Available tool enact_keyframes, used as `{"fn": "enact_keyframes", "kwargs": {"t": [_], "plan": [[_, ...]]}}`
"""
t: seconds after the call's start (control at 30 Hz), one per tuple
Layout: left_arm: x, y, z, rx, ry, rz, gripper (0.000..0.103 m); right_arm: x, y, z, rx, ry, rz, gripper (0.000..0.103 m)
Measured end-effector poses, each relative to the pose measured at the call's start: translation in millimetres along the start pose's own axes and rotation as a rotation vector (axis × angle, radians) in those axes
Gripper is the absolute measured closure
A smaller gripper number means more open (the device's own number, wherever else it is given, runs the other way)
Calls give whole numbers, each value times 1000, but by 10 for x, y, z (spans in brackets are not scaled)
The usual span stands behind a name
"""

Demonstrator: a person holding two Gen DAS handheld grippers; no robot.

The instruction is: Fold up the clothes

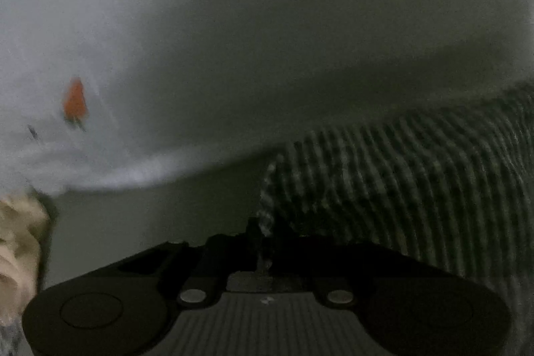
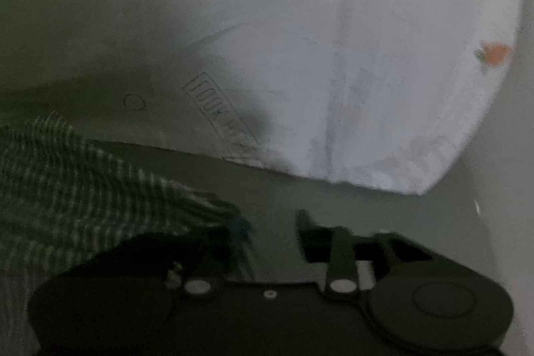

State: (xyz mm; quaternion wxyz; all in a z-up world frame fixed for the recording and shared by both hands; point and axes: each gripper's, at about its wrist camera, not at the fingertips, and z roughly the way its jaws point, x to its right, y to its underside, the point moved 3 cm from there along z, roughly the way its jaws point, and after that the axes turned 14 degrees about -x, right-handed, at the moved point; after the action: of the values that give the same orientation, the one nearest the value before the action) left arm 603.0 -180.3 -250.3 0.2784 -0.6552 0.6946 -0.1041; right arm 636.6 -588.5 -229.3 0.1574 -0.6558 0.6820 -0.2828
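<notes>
A green-and-white checked cloth (image 1: pixel 400 182) fills the right of the left wrist view. One corner of it runs down into my left gripper (image 1: pixel 265 232), whose fingers stand close together with the fabric pinched between them. In the right wrist view the same cloth (image 2: pixel 66 182) lies at the left, its frayed edge bunched against the left finger. My right gripper (image 2: pixel 270 222) has its fingers well apart, and only the grey surface (image 2: pixel 367 206) shows in the gap. Both views are dim and blurred.
A white fabric sheet (image 2: pixel 383 72) with a small orange mark (image 2: pixel 495 53) lies ahead, and it also shows in the left wrist view as a white sheet (image 1: pixel 100 55) with the mark (image 1: pixel 75 100). A beige crumpled thing (image 1: pixel 16 249) sits at the far left. A pale wall (image 2: pixel 510 155) stands to the right.
</notes>
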Motion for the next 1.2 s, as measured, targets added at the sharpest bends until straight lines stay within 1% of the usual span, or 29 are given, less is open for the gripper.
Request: {"fn": "enact_keyframes", "kwargs": {"t": [0.03, 0.07, 0.1, 0.13, 0.17, 0.2, 0.27, 0.3, 0.4, 0.43, 0.47, 0.5, 0.53, 0.57, 0.6, 0.63, 0.7, 0.77, 0.83, 0.87, 0.9, 0.97, 1.0, 1.03, 1.07, 1.1, 1.13, 1.2], "plan": [[-13, 97, -56, 1, 31, -3, 64, 139, 130, -120, 12, -10, 55, 47], [-39, 211, -140, 10, 44, -13, 51, 278, 260, -241, 24, -21, 109, 43], [-72, 332, -238, 21, 50, -26, 46, 428, 425, -359, 30, -15, 164, 33], [-107, 469, -342, 27, 57, -43, 41, 601, 655, -473, 25, 20, 220, 29], [-143, 613, -448, 29, 65, -63, 41, 763, 890, -573, 12, 67, 267, 29], [-184, 761, -539, 23, 75, -78, 41, 907, 1136, -645, -16, 137, 296, 29], [-216, 1064, -730, -4, 76, -98, 40, 1179, 1618, -783, -73, 279, 349, 29], [-220, 1248, -818, -24, 73, -106, 40, 1265, 1811, -818, -98, 328, 367, 29], [-216, 1718, -968, -103, 58, -131, 40, 1445, 2254, -856, -169, 297, 460, 30], [-213, 1843, -1019, -126, 58, -146, 40, 1480, 2375, -862, -183, 277, 479, 34], [-214, 1951, -1070, -145, 61, -162, 40, 1468, 2447, -857, -179, 237, 476, 41], [-215, 2059, -1122, -164, 64, -178, 40, 1444, 2501, -857, -173, 199, 461, 68], [-216, 2167, -1174, -183, 67, -195, 40, 1397, 2522, -870, -159, 166, 425, 89], [-216, 2275, -1227, -202, 70, -211, 40, 1345, 2524, -887, -150, 163, 375, 100], [-227, 2353, -1294, -207, 65, -213, 40, 1309, 2493, -917, -144, 206, 305, 100], [-277, 2429, -1383, -196, 49, -205, 40, 1336, 2450, -955, -126, 229, 257, 101], [-391, 2514, -1538, -168, 11, -193, 40, 1559, 2335, -1075, -85, 290, 250, 101], [-551, 2577, -1652, -155, -5, -208, 40, 1829, 2220, -1166, -59, 373, 248, 101], [-704, 2671, -1723, -159, 2, -240, 40, 2136, 2153, -1208, -52, 465, 257, 100], [-764, 2718, -1739, -161, 1, -249, 40, 2265, 2139, -1215, -55, 485, 265, 99], [-825, 2775, -1749, -165, -6, -250, 40, 2367, 2128, -1221, -61, 502, 269, 94], [-935, 2899, -1729, -182, -31, -232, 39, 2386, 2157, -1281, -70, 550, 259, 79], [-971, 2966, -1706, -193, -41, -218, 39, 2354, 2195, -1339, -67, 569, 255, 63], [-999, 3035, -1678, -206, -49, -203, 37, 2286, 2261, -1429, -53, 567, 257, 54], [-1026, 3121, -1654, -219, -54, -189, 34, 2183, 2347, -1532, -41, 546, 260, 52], [-1059, 3216, -1636, -233, -56, -177, 34, 2010, 2477, -1633, -36, 485, 264, 51], [-1089, 3327, -1622, -245, -58, -167, 34, 1810, 2623, -1686, -47, 403, 261, 51], [-1167, 3527, -1592, -271, -48, -167, 33, 1337, 2944, -1794, -84, 209, 246, 51]]}}
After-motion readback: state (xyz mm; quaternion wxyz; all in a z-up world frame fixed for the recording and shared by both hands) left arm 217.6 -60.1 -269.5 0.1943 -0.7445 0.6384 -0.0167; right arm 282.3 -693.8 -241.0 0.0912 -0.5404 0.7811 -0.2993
